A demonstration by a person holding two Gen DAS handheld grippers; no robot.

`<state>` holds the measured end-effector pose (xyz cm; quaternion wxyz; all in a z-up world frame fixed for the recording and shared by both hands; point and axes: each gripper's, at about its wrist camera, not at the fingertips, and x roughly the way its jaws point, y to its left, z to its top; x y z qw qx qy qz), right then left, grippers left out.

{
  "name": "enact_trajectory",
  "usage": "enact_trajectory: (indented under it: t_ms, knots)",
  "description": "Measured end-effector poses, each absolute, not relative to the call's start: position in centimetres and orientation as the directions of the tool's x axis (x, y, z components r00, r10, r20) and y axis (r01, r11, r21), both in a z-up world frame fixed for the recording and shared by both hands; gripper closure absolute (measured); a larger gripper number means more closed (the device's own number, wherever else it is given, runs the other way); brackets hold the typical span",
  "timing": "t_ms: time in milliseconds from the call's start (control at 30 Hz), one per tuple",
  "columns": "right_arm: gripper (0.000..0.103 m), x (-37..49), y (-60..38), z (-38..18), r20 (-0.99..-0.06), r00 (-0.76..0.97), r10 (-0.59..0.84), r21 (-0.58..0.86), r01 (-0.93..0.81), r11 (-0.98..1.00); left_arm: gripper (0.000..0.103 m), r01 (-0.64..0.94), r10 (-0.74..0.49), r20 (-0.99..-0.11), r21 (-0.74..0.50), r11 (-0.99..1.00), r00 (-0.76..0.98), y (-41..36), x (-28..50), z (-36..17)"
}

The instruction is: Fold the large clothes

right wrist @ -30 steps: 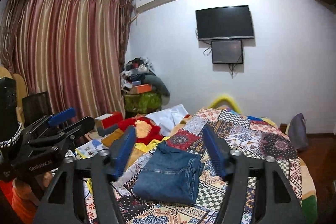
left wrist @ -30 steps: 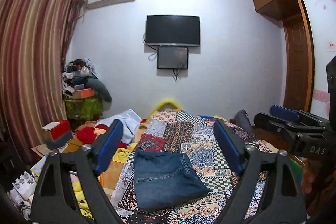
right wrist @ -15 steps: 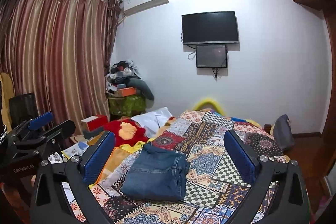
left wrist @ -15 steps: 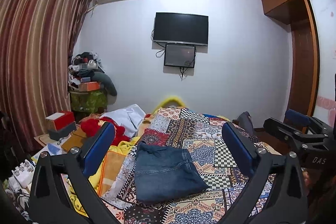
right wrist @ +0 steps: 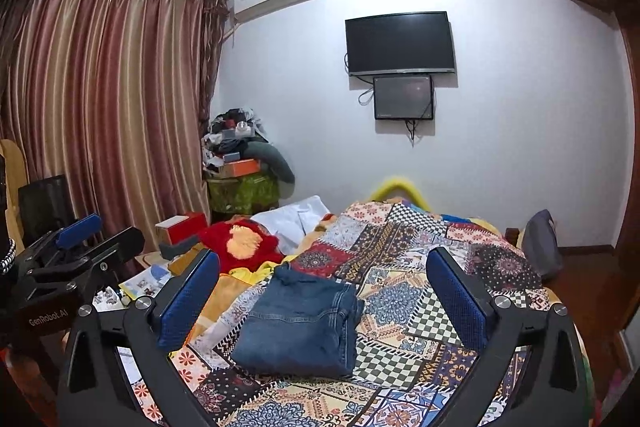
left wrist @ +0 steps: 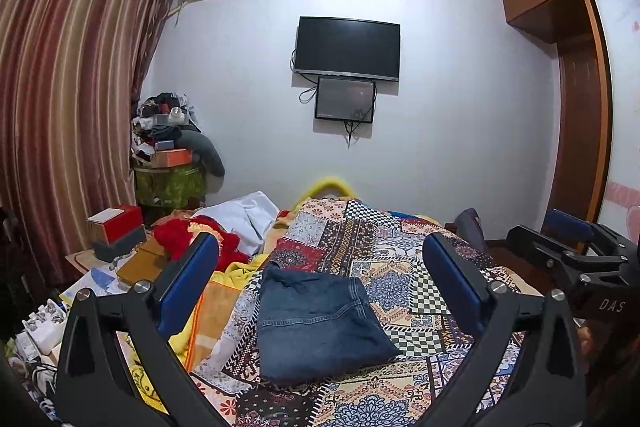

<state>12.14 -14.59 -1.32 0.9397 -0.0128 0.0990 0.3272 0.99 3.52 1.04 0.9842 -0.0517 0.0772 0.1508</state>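
Folded blue jeans (left wrist: 316,323) lie flat on the patchwork bedspread (left wrist: 400,267), also in the right wrist view (right wrist: 300,323). My left gripper (left wrist: 320,287) is open and empty, held back from and above the jeans. My right gripper (right wrist: 324,295) is open and empty too, likewise above and short of the jeans (right wrist: 300,323). The right gripper shows at the right edge of the left wrist view (left wrist: 576,259), and the left gripper at the left edge of the right wrist view (right wrist: 68,259).
A red garment (right wrist: 240,247) and white cloth (right wrist: 296,223) lie at the bed's left. A red box (left wrist: 116,223), papers and clutter sit on the left. Striped curtains (right wrist: 100,107), a cluttered stand (right wrist: 240,179), wall TV (right wrist: 400,43), wardrobe (left wrist: 580,107) and grey bag (right wrist: 540,243) surround the bed.
Both grippers have opened wider and drawn back and up from the bed. The jeans have stayed folded in place.
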Motion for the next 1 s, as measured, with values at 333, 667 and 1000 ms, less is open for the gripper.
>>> enact_trajectory:
  t_ms: [333,667,1000]
  knots:
    - [0.0,12.56,-14.59,-1.5,-0.207,0.767,0.608,0.051,-0.612,0.789,0.001,-0.303,0.286,-0.177,-0.077,0.95,0.942,3.49,1.05,0.94]
    - [0.0,12.57,-14.74,-1.52,-0.205,0.767,0.607,0.051,-0.611,0.79,0.001,-0.299,0.281,-0.181,-0.083,0.951,0.943,3.65,1.15,0.84]
    - [0.0,12.69,-14.8,-1.47,-0.207,0.769,0.604,0.056,-0.607,0.792,0.0,-0.297,0.278,-0.18,-0.086,0.951,0.943,3.65,1.21,0.68]
